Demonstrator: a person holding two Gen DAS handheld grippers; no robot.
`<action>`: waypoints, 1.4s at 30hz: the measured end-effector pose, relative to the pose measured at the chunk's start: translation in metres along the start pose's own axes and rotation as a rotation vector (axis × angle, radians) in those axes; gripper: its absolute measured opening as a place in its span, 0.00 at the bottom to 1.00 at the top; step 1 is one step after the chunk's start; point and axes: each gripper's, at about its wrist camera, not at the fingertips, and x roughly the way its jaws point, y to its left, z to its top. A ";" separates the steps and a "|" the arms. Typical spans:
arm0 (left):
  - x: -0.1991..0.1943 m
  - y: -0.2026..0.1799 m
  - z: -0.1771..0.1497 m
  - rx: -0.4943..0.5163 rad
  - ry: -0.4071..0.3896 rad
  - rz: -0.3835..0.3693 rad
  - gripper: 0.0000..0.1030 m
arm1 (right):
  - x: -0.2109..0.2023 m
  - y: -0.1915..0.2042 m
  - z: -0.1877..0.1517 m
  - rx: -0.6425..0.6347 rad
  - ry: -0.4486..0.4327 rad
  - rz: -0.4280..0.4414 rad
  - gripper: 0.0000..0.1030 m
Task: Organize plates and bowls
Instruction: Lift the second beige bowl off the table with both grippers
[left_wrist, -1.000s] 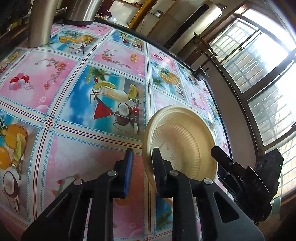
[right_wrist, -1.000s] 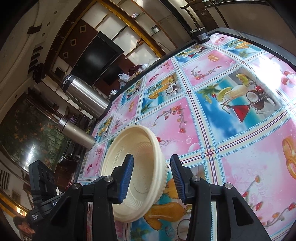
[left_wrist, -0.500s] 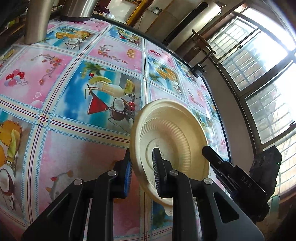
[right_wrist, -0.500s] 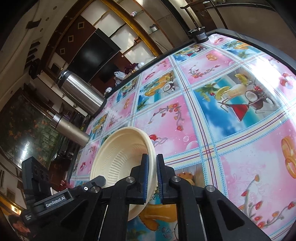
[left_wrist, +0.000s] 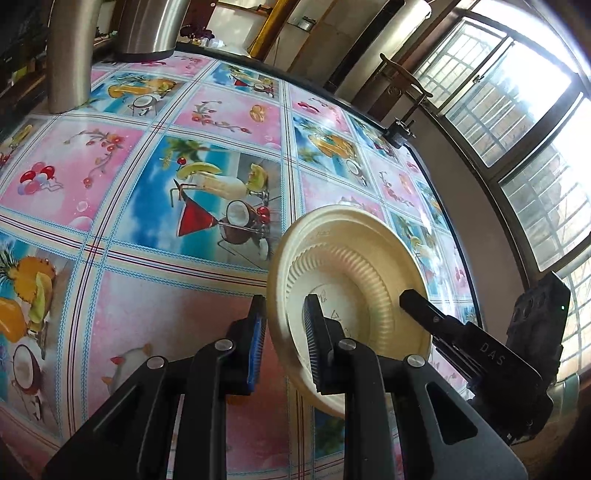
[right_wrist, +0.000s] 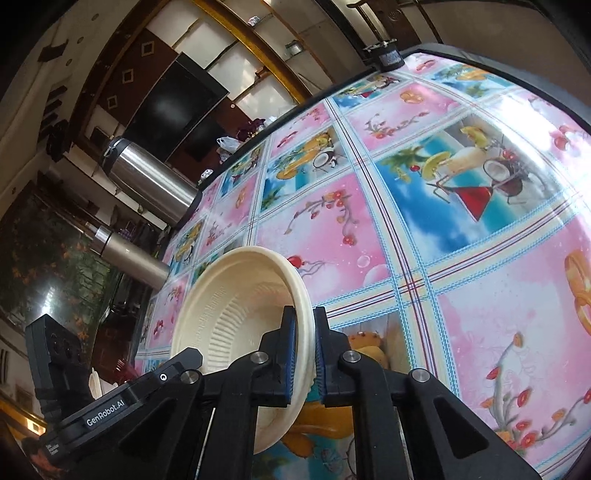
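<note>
One cream ribbed disposable plate (left_wrist: 351, 266) stands tilted on edge above the patterned table, its hollow side facing both cameras. In the right wrist view my right gripper (right_wrist: 304, 321) is shut on the rim of the plate (right_wrist: 236, 295). Its black finger (left_wrist: 424, 314) shows against the plate's inside in the left wrist view. My left gripper (left_wrist: 284, 314) is open and straddles the opposite rim, one pad behind the plate and one inside it. One left finger (right_wrist: 177, 365) crosses the plate's lower left in the right wrist view.
The table (left_wrist: 147, 184) wears a glossy pink and blue fruit-print cloth. Two steel flasks (left_wrist: 70, 55) (left_wrist: 147, 29) stand at its far left corner, also seen as flasks (right_wrist: 147, 184) (right_wrist: 125, 254). A small clamp (left_wrist: 399, 129) grips the far edge. Barred windows line the right.
My right gripper closed on the plate's rim and tipped the plate up on edge. The plate shifted into the gap of my left gripper, whose finger spacing stayed the same.
</note>
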 end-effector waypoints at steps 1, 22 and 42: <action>0.000 0.000 0.000 0.004 -0.001 0.007 0.18 | 0.000 0.000 0.000 -0.002 0.000 0.000 0.09; 0.002 -0.003 -0.001 0.027 -0.005 0.051 0.18 | 0.003 0.003 -0.002 -0.019 -0.003 -0.024 0.14; 0.004 -0.003 -0.001 0.026 0.001 0.051 0.18 | 0.006 0.002 -0.005 -0.023 0.002 -0.048 0.14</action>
